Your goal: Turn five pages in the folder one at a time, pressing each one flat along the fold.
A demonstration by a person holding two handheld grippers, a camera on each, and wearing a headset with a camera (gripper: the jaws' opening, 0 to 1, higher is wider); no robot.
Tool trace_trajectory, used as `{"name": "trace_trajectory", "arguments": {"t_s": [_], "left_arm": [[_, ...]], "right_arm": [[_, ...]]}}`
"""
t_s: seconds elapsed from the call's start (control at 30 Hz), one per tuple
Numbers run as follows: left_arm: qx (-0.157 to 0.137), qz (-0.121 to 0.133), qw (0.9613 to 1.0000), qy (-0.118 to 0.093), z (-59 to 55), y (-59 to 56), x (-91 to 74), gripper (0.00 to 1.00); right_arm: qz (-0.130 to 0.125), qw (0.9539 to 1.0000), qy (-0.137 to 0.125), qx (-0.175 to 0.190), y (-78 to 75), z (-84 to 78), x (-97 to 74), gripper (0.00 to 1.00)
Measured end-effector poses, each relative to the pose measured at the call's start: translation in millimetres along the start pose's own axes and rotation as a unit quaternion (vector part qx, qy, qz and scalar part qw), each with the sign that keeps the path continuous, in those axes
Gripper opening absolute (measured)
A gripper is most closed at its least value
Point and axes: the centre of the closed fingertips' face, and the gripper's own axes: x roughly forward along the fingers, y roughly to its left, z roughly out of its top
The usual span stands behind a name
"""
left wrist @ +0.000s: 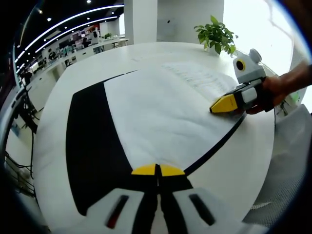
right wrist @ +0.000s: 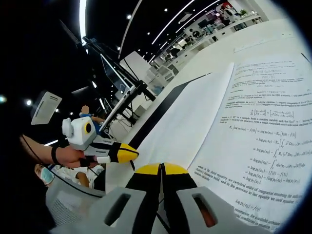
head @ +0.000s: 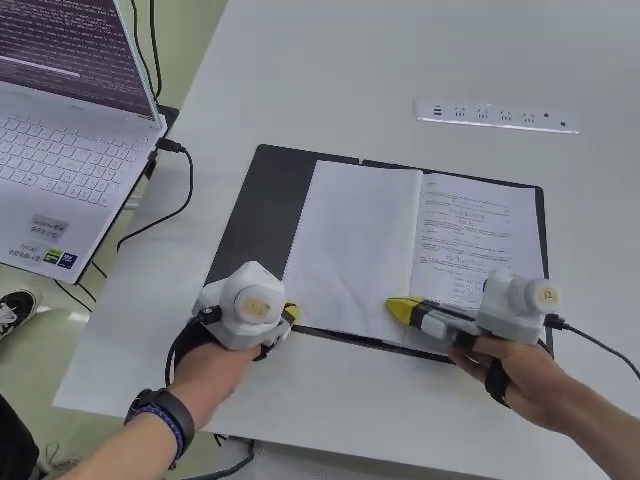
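Open near the front edge of the white table point(head: 330, 70): a flat black folder point(head: 258, 205). On its left half, a blank white sheet point(head: 350, 240) lying turned over, with a strip of bare black cover beside it. On its right half, a printed sheet of dense text and formulas point(head: 478, 225). Between the two, the fold point(head: 418, 235), running from the folder's near edge to its far edge.

Left gripper point(head: 289, 314), white-bodied with yellow tips, set down at the folder's near edge by the blank sheet's near-left corner. Jaws drawn together, tips meeting, nothing between them. Probably placed there to pin the folder against sliding on the smooth tabletop.

Right gripper point(head: 402, 309), same make, laid low with its yellow tips at the near end of the fold. Jaws likewise pressed together and gripping nothing, forming one blunt nose suited to rubbing rather than pinching. Likely the start of a pressing stroke: next, a slide along the fold toward the far edge, light and steady to avoid creasing the sheet.

Toward the table's far-left corner, an open white laptop point(head: 60, 130); near the far edge, a white power strip point(head: 495, 115). Both well apart from the work.

Count of pages already turned: impossible to tell.
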Motion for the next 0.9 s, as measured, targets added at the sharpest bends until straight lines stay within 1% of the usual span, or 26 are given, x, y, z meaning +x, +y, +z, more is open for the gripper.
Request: {"name": "trace_trajectory", "arguments": {"t_s": [0.2, 0.3, 0.37, 0.57, 0.67, 0.77, 0.9], "left_arm": [[-0.001, 0.0, 1.0, -0.003, -0.3, 0.2, -0.7, 0.0], [-0.002, 0.001, 1.0, -0.004, -0.4, 0.1, -1.2, 0.0], [-0.005, 0.001, 1.0, -0.004, -0.4, 0.3, -1.2, 0.0], [-0.003, -0.001, 1.0, 0.002, -0.4, -0.2, -1.0, 0.0], [-0.014, 0.003, 0.9999, 0.001, -0.6, 0.1, -1.1, 0.0], [-0.018, 0.004, 0.9998, 0.002, -0.6, 0.3, -1.1, 0.0], [-0.023, 0.005, 0.9997, 0.003, -1.0, 0.9, -0.9, 0.0]], "right_arm": [[-0.001, 1.0, 0.003, 0.0, 2.2, -9.7, -2.1, 0.0], [0.0, 0.9999, 0.011, -0.008, 5.7, -15.3, -2.4, 0.0], [-0.003, 0.9999, 0.012, -0.01, 6.1, -17.1, -2.4, 0.0], [-0.005, 0.9999, 0.011, -0.009, 9.2, -22.3, -2.8, 0.0], [-0.004, 0.9997, 0.015, -0.018, 13.6, -28.1, -4.0, 0.0], [-0.007, 0.9999, 0.008, -0.009, 14.2, -28.8, -5.5, 0.0], [-0.009, 0.9999, 0.008, -0.002, 15.8, -29.1, -5.9, 0.0]]}}
